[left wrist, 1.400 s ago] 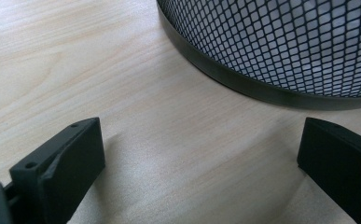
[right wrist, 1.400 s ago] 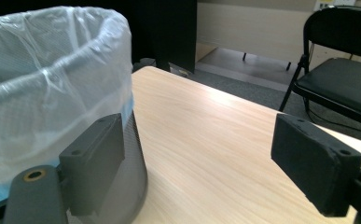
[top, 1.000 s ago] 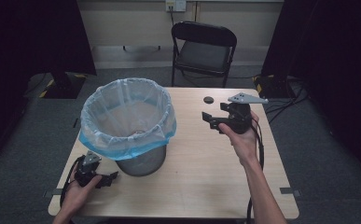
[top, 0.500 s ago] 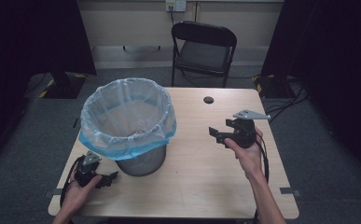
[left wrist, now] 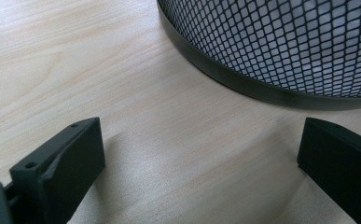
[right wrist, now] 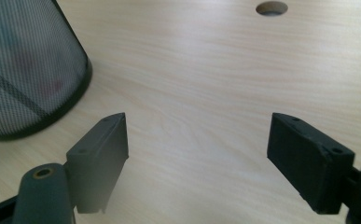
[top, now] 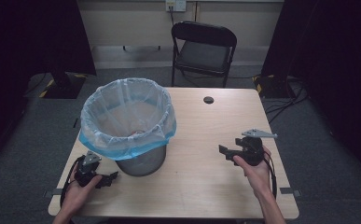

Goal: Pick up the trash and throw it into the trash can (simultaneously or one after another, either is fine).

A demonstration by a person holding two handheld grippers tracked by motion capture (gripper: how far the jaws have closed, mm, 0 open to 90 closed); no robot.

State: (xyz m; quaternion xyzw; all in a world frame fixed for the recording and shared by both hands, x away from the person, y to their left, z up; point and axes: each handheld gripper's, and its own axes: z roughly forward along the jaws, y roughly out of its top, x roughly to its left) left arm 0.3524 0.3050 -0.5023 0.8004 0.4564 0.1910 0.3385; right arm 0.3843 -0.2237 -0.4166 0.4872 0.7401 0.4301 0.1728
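A black mesh wastebasket (top: 138, 158) with a translucent white and blue liner (top: 127, 119) stands on the left half of the wooden table (top: 201, 186). Something reddish lies at its bottom. My left gripper (top: 109, 179) rests low by the table's front left corner, open, its jaws pointing at the basket's base (left wrist: 262, 91). My right gripper (top: 225, 151) hovers low over the right side of the table, open and empty, with the basket (right wrist: 24, 74) off to its left. Nothing sits between either pair of jaws.
A round cable hole (top: 208, 100) is near the table's far edge; it also appears as the cable hole (right wrist: 271, 8) ahead of the right gripper. A black folding chair (top: 201, 51) stands behind the table. Cables lie on the floor at the right.
My right gripper has come down and back toward the person, from near the far right of the table to low over its right side. The left gripper has stayed put.
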